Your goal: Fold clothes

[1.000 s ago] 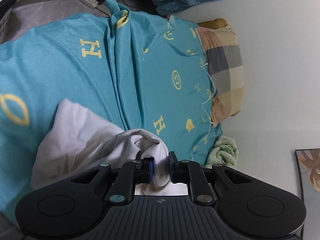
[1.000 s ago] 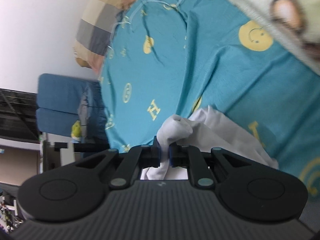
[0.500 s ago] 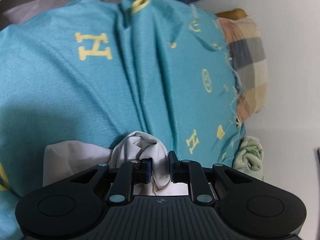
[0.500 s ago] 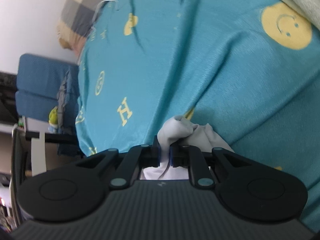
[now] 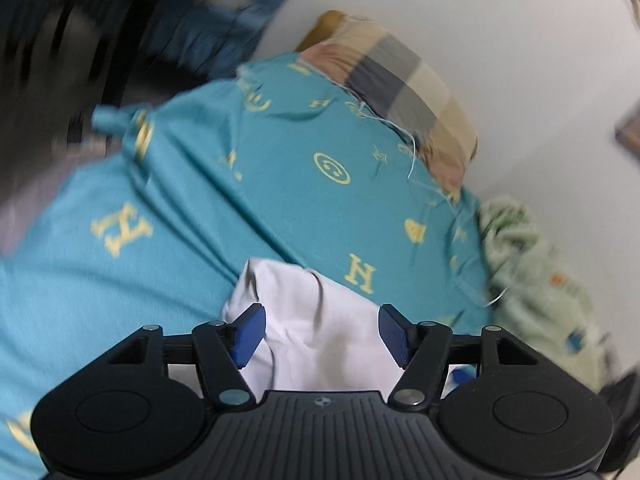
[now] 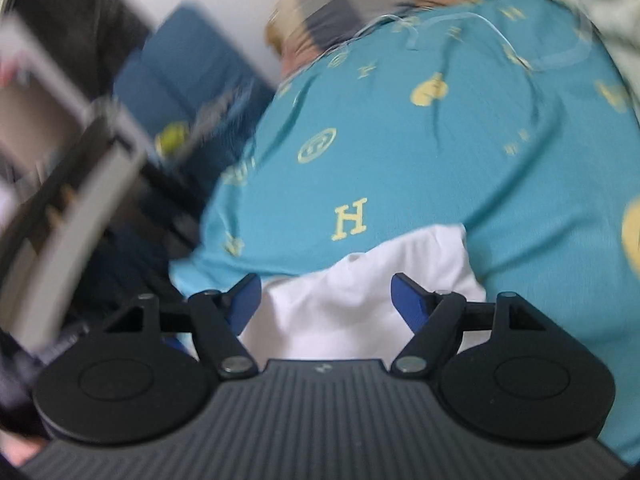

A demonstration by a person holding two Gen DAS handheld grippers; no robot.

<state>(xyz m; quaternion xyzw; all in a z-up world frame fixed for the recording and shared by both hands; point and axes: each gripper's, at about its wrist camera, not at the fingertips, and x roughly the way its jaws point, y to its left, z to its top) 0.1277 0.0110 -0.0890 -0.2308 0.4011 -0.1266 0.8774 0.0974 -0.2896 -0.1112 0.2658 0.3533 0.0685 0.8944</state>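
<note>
A white garment (image 5: 320,320) lies on the teal bed sheet (image 5: 200,200) printed with yellow letters and smiley faces. My left gripper (image 5: 320,332) hangs open just above the garment, its blue pads (image 5: 250,330) spread to either side of the cloth. In the right wrist view the same white garment (image 6: 360,300) lies below my right gripper (image 6: 326,304), which is open too, with its blue pads (image 6: 408,304) wide apart. Neither gripper holds the cloth. Both views are blurred by motion.
A plaid pillow (image 5: 404,88) lies at the head of the bed against a white wall (image 5: 500,40). A pale green patterned blanket (image 5: 532,248) sits bunched at the right. A blue chair (image 6: 184,76) and dark furniture stand beyond the bed's left edge.
Both grippers were shut on bunched white cloth; both have now opened and let it go. The garment lies flatter on the sheet. Both cameras have swung, blurring the views.
</note>
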